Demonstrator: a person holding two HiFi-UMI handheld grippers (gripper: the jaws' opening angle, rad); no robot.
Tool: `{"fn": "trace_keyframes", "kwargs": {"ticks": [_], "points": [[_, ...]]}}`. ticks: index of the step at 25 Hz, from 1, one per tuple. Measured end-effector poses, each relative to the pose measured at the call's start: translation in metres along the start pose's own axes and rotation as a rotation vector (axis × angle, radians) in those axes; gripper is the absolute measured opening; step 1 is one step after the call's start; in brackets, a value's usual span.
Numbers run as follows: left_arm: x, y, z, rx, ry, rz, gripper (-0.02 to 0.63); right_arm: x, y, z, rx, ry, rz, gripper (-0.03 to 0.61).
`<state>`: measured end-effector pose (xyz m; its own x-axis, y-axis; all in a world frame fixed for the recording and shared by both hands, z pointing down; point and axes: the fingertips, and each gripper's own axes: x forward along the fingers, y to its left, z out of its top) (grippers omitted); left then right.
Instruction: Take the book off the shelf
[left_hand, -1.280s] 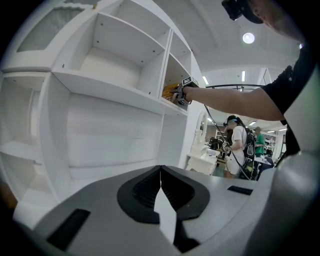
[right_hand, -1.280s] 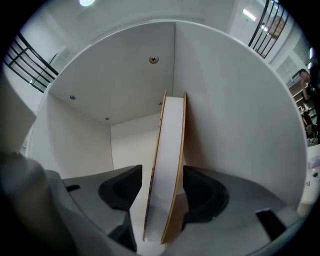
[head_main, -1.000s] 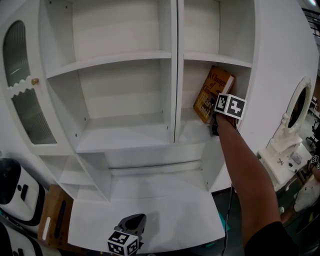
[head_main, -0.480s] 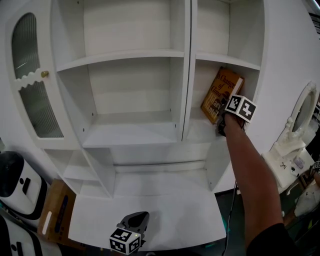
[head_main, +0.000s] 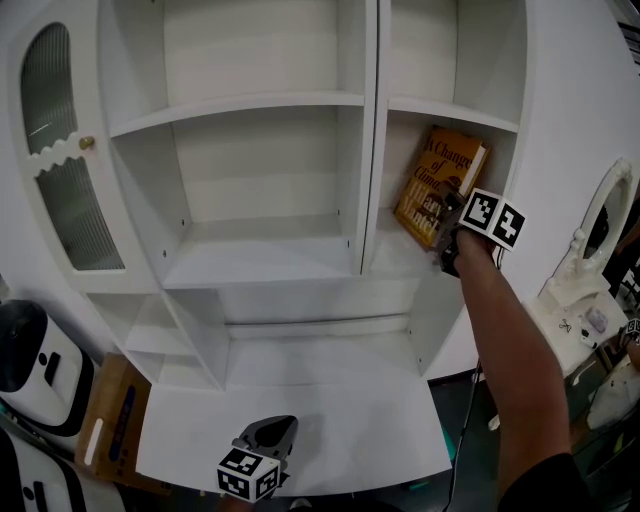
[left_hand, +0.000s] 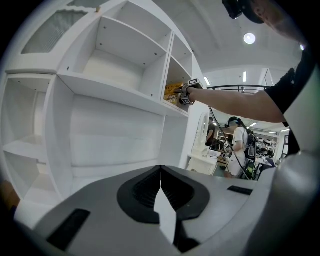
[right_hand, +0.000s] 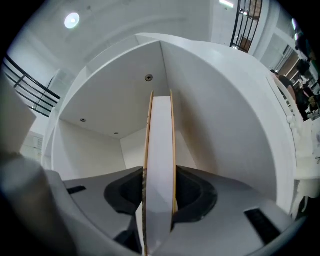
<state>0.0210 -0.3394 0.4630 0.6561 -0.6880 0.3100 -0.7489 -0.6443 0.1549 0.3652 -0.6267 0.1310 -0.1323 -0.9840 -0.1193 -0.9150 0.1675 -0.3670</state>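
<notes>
An orange-yellow book (head_main: 438, 180) leans tilted in the right compartment of the white cabinet (head_main: 365, 150). My right gripper (head_main: 451, 212) reaches into that compartment and is shut on the book's lower near edge. Its jaws have just been closing with the book between them. In the right gripper view the book's page edge (right_hand: 159, 150) stands upright between the pads of the right gripper (right_hand: 159, 200). My left gripper (head_main: 276, 432) rests low over the white desk top, shut and empty; its pads (left_hand: 150, 185) meet at the tip. The left gripper view shows the book (left_hand: 173, 93) far off.
The cabinet has bare shelves (head_main: 260, 265) and a glass door with a brass knob (head_main: 55, 170) swung out at the left. A white vanity mirror (head_main: 597, 225) stands to the right. A cardboard box (head_main: 105, 420) and a black-and-white device (head_main: 30, 370) sit lower left. People (left_hand: 242, 145) stand in the background.
The right gripper has closed on the book and drawn back a little toward the compartment's front, rolling slightly; the book has tipped with it. The left gripper has stayed put.
</notes>
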Motion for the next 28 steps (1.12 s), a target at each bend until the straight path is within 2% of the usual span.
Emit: {"fn": "trace_keyframes", "kwargs": {"ticks": [7,15,24,28], "points": [[0.011,-0.012,0.0,0.009,0.01,-0.031,0.011,-0.031,0.028,-0.003,0.03,-0.004,0.15,0.156],[0.02,-0.02,0.002,0.015,0.007,-0.056,0.011,-0.095,0.069,-0.004,0.059,-0.019,0.352,0.156],[0.015,-0.036,-0.017,0.04,-0.009,-0.083,0.011,-0.205,0.073,-0.015,0.072,-0.064,0.473,0.156],[0.028,-0.024,0.008,0.017,0.006,-0.085,0.011,-0.203,0.073,-0.02,0.083,-0.018,0.507,0.156]]}}
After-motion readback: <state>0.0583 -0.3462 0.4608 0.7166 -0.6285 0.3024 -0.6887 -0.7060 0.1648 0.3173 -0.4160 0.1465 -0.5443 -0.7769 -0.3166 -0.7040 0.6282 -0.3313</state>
